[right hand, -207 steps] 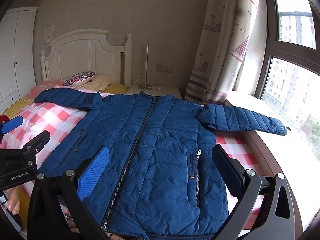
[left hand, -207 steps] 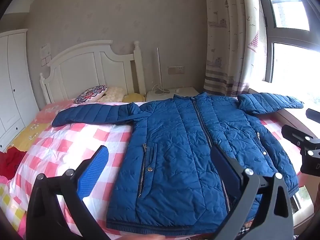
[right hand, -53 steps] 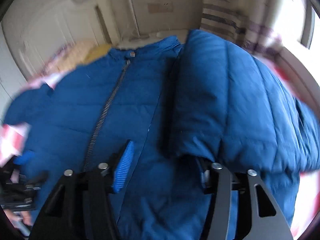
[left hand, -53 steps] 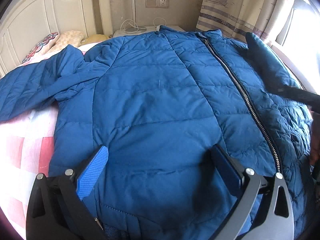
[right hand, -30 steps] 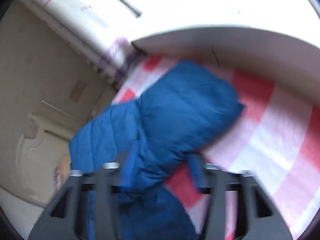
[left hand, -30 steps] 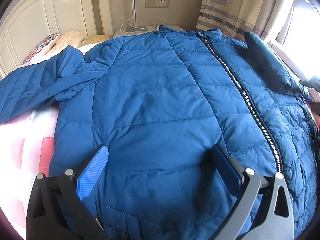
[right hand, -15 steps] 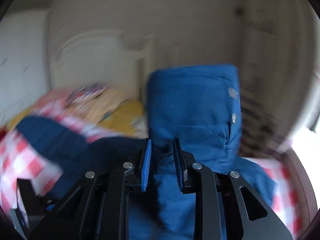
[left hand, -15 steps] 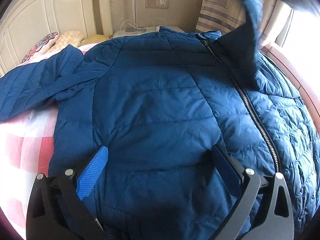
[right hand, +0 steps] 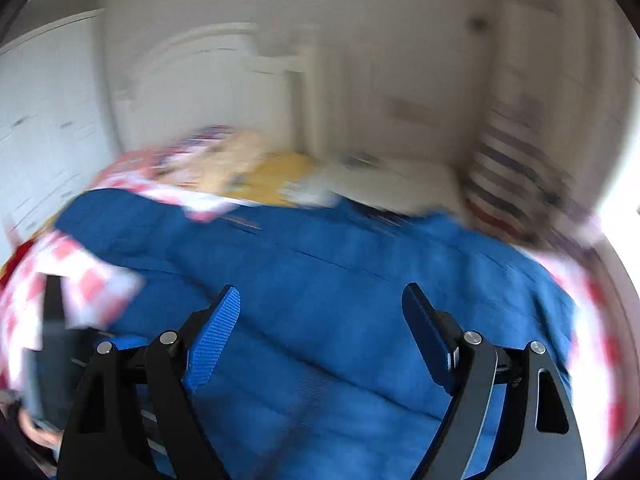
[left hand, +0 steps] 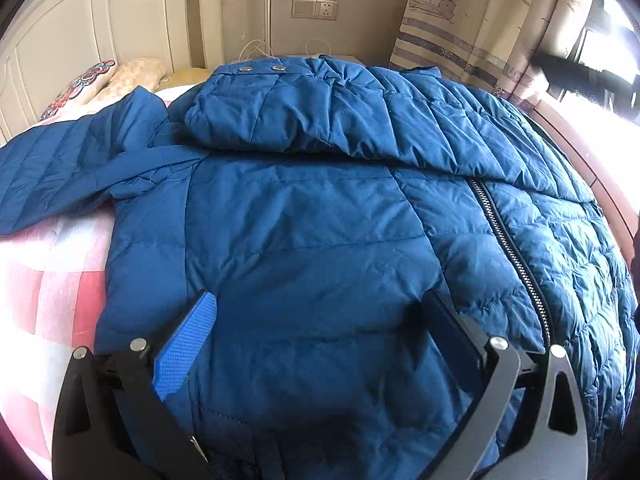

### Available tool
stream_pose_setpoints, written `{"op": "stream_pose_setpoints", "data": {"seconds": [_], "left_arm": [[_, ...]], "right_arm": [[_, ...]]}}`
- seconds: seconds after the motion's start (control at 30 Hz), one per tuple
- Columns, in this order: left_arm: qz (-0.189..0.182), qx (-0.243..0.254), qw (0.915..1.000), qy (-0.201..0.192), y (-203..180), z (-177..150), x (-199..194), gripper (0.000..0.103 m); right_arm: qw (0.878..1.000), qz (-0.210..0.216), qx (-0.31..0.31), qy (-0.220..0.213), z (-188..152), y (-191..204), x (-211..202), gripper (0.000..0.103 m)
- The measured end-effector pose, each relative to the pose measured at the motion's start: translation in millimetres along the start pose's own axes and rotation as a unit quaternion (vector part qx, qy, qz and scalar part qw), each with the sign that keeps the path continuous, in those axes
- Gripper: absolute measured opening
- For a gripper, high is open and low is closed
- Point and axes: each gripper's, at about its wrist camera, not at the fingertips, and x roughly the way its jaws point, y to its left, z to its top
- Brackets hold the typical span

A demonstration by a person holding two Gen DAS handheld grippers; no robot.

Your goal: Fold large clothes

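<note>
Currently, the blue quilted puffer jacket lies spread front-up on the bed with the red-and-white checked cover. One sleeve lies folded across the chest of the jacket, with its cuff and two metal snaps near the collar. The other sleeve extends outward over the checked cover. The silver zipper runs down the jacket front and emerges from under the folded sleeve.

The left gripper hovers over the lower part of the jacket with its jaws set wide; nothing sits between the blue-padded fingers. In the right wrist view, the right gripper is positioned above the jacket, jaws also spread wide and holding nothing. That view is heavily motion-blurred, so fine detail of the cloth cannot be resolved.

Behind the bed stand a white wooden headboard and a patterned pillow. A striped curtain with a boat print hangs beside the window.
</note>
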Motion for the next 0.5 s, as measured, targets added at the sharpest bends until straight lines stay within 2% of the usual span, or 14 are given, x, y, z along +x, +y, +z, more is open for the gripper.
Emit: {"op": "stream_pose_setpoints", "data": {"seconds": [0.1,0.2,0.23,0.27,0.4,0.43,0.5], "left_arm": [[0.002,0.002,1.0000,0.000,-1,0,0,0.101],[0.003,0.002,1.0000,0.000,0,0,-1,0.101],[0.003,0.002,1.0000,0.000,0,0,0,0.101],[0.004,0.003,1.0000,0.001,0,0,0,0.101],[0.009,0.007,0.9999,0.002,-1,0,-1,0.101],[0.010,0.007,0.9999,0.002,-1,0,-1,0.101],[0.008,0.005,1.0000,0.001,0,0,-1,0.101]], "right_arm": [[0.996,-0.068,0.055,0.032,-26,-59,6,0.080],[0.980,-0.135,0.105,0.103,-60,-114,25,0.073],[0.978,-0.128,0.126,0.105,-69,-128,25,0.072],[0.978,-0.105,0.157,0.089,-74,-141,18,0.070],[0.974,-0.122,0.172,0.083,-79,-150,6,0.070],[0.972,-0.138,0.174,0.082,-78,-147,3,0.068],[0.970,-0.155,0.177,0.059,-74,-139,-7,0.067]]}}
